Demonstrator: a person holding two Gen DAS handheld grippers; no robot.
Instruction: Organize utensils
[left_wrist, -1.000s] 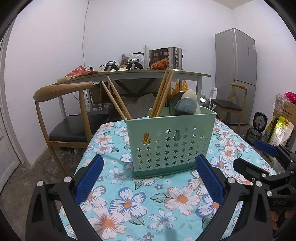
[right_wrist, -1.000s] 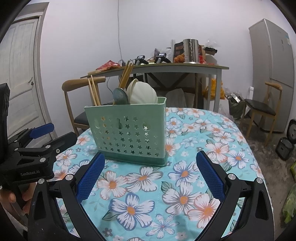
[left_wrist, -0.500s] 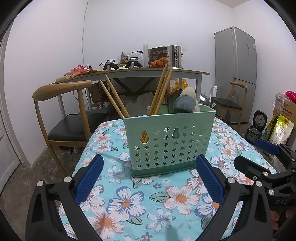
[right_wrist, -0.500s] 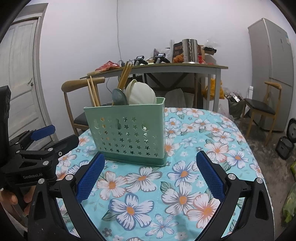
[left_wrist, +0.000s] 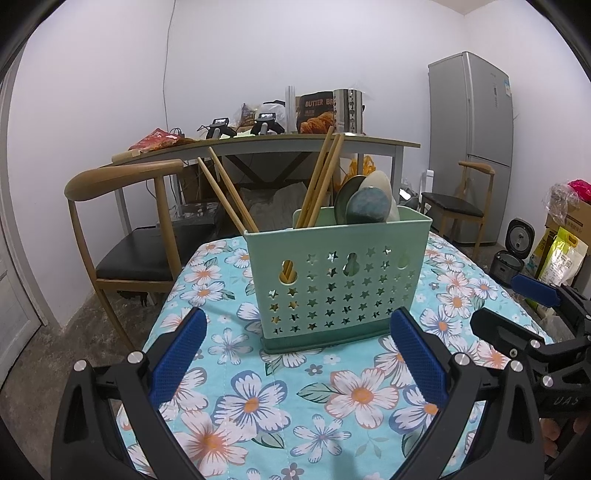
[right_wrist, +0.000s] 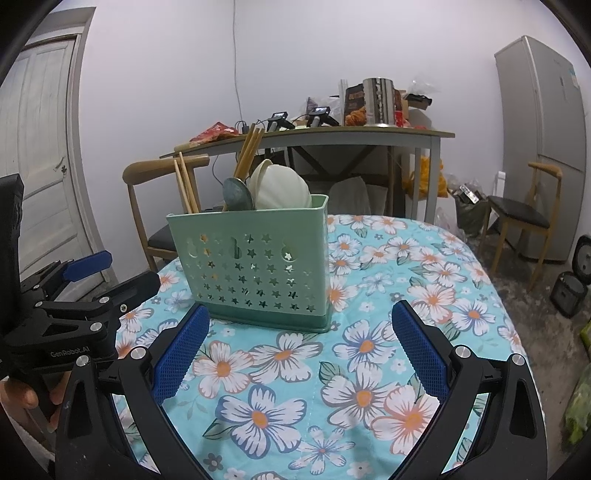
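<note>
Both hand-held grippers are just hanging out over the bench with nothing in them. Left hand-held gripper (left_wrist: 295, 354) has its blue-padded fingers (left_wrist: 179, 350) spread wide, empty, low over the turquoise flowered tablecloth (left_wrist: 255, 406). Right hand-held gripper (right_wrist: 301, 349) is the same deal: wide open, gripping nothing, its blue pads (right_wrist: 419, 350) apart over the cloth.

Sitting upright on the bench a little ahead of both is the mint-green plastic utensil caddy with star-shaped cutouts (left_wrist: 338, 280). Neither gripper touches it. From the left wrist view it sits between the two fingertips and slightly beyond them; from the right wrist view it's ahead and a bit left of centre.

Inside the caddy: a pair of light wooden chopsticks (left_wrist: 227, 194) leaning left out of the left end, another wooden pair (left_wrist: 321, 177) tilted right near the middle, and at the right end a dark grey-green ceramic spoon (left_wrist: 369, 205) with a cream-white ceramic spoon (right_wrist: 279, 186) right behind it.

Wooden chair with a black seat (left_wrist: 129, 229) stands beyond the bench's far left edge.
</note>
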